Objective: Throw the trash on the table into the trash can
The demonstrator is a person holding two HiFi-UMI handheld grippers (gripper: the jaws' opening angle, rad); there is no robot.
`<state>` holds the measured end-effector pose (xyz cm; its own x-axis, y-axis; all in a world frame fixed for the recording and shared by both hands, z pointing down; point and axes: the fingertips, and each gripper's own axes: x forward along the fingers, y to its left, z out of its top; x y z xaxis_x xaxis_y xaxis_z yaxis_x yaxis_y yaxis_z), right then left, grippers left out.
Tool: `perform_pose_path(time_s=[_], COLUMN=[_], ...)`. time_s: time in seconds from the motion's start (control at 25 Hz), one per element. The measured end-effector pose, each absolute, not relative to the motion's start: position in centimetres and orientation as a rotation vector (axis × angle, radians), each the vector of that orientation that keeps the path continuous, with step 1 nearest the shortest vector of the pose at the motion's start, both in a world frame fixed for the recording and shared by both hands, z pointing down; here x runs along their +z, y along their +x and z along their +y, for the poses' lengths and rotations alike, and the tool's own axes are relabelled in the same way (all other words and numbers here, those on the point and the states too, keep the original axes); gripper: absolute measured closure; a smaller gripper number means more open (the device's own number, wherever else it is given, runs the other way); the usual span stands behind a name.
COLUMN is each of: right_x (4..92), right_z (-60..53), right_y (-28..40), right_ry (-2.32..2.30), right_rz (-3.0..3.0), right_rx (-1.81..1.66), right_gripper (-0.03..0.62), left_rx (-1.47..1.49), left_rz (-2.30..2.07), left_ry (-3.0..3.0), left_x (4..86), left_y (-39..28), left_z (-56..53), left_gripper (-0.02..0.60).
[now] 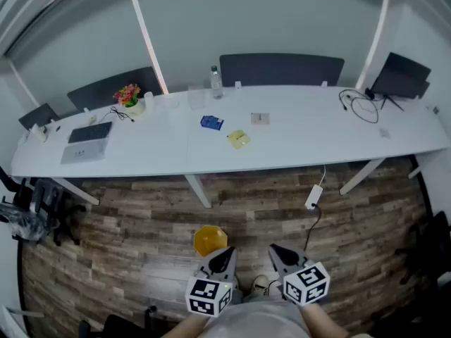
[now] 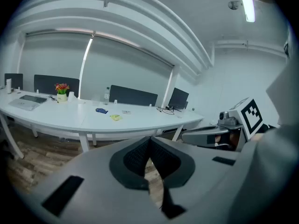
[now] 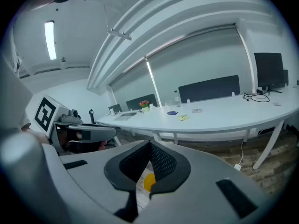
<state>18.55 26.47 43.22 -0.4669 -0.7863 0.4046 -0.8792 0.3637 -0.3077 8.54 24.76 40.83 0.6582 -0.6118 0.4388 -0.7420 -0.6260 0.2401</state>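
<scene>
Two tongs, left [image 1: 223, 258] and right [image 1: 282, 256]: held side by side, low in front of the person, above the wood floor [image 1: 127, 238], tips forward. Both are pinched together with nothing between the pads. They are probably carried closed because no pickup has begun.

One trash can [image 1: 210, 239], yellow: on the floor just ahead of the left tongs, short of the surface's near edge. It is likely set there so that a drop needs only a short carry back from the surface.

One surface [image 1: 296, 143], long, white, curved: well apart from the tongs and, by the look of it, out of reach from this stance.

Trash, three likely pieces, grouped about the middle of the surface:
- yellow wrapper [image 1: 239, 139], closest of the three to the near edge;
- blue packet [image 1: 211, 122], just beyond it toward the far edge;
- small grey card [image 1: 259, 118], beside these toward the right end; what it is cannot be made out.

All three lie flat and apart from one another, so each can probably be taken singly.

Other items, apparently not trash:
- bottle [image 1: 215, 82], upright at the far edge;
- flowers [image 1: 128, 96] and laptop [image 1: 88, 141], toward the left end;
- cable [image 1: 361, 105] and monitor [image 1: 400, 76], at the right end;
- chairs [image 1: 282, 67], behind the far edge.

Status: nothing lifted; the approach to the surface is the step in hand.
</scene>
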Motion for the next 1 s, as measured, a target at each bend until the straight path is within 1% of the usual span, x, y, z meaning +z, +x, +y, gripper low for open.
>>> perform_pose_path(time_s=[0.48, 0.72, 1.0], right_x=[42.6, 41.2, 42.2], right_z=[24.2, 22.2, 21.2], right_y=[17.5, 15.5, 15.0], right_ry=[1.607, 1.657, 1.679], right_rz=[-2.439, -2.428, -2.39], right_rx=[0.742, 0.663, 0.681], right_gripper=[0.562, 0.562, 0.562], left_rx=[0.434, 0.443, 0.44], left_rz=[-1.028, -0.992, -0.97], left_ry=[2.495, 2.533, 2.543], left_x=[40.8, 40.5, 40.7], left_y=[6.9, 5.4, 4.9], left_z=[22.5, 20.6, 18.9], left_gripper=[0.58, 0.58, 0.58])
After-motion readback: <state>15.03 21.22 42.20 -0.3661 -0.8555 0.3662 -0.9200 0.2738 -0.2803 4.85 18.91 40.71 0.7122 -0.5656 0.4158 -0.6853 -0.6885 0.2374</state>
